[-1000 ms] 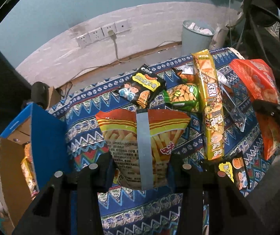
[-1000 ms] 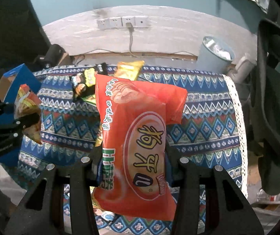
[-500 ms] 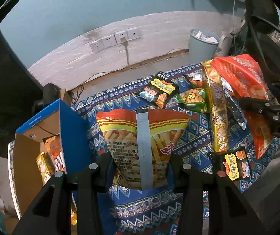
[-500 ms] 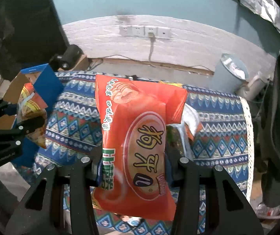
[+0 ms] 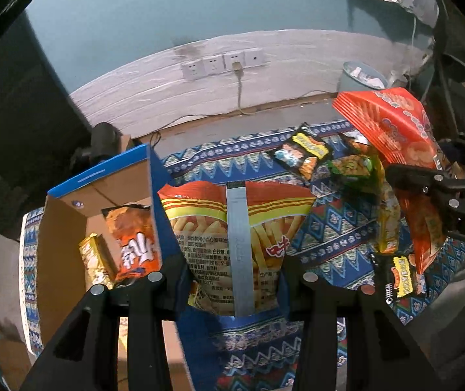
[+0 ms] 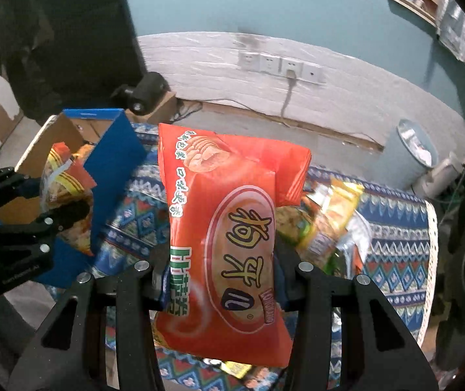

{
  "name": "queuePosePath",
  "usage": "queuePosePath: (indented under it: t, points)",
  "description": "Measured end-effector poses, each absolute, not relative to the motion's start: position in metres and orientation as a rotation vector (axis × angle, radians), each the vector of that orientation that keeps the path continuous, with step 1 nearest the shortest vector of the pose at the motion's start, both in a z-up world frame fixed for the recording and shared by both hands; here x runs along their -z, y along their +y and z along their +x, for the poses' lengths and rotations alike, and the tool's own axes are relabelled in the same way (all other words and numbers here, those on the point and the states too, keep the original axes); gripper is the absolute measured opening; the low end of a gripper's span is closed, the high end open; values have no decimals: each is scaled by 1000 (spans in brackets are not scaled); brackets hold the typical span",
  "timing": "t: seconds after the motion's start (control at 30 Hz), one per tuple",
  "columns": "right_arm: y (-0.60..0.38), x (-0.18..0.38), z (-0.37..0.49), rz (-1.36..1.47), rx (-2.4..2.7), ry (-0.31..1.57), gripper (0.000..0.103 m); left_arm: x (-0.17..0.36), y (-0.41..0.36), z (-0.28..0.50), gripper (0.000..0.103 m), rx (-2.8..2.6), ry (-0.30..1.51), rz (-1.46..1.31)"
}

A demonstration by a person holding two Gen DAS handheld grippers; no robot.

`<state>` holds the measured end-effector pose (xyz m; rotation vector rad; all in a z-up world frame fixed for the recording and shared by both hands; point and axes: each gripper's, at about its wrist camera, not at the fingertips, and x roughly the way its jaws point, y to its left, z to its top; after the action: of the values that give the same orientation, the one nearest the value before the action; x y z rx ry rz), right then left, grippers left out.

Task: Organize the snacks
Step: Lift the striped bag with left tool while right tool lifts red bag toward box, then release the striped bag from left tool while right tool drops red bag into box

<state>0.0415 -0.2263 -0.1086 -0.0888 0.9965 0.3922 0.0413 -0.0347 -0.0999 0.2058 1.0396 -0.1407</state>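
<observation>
- On the far left stands an open cardboard box with blue flaps, its near wall just beside the left tongs
- Inside the box sit an orange snack bag and a small yellow pack, standing side by side
- The left gripper pinches a fries bag between its two fingers; the bag is red and yellow with a grey strip down the middle, and it hangs in the air just to the right of the box wall
- Under it lies a blue patterned cloth that covers the table
- Farther back on the cloth are a black snack pack, a green peanut pack and a long yellow pack, all close together
- Near the front edge lies a small dark pack with a yellow label
- On the right the right gripper squeezes a big red bag, which is off the cloth and above the pile of snacks
- A grey bin stands on the floor behind the table, by the wall with the white sockets
</observation>
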Motion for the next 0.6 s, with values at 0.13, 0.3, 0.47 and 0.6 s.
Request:
queuePosePath:
  t: [0.13, 0.3, 0.47, 0.6]
  points:
    - [-206, 104, 44, -102, -423, 990, 46, 99, -21, 38, 43, 117, 1032, 204]
    - [-180, 100, 45, -123, -465, 983, 46, 96, -1, 33, 43, 92, 1021, 187]
    - [-157, 97, 47, -144, -499, 984, 46, 92, 18, 26, 43, 71, 1016, 157]
    - [-137, 95, 48, -161, -527, 984, 46, 87, 34, 20, 43, 50, 1004, 140]
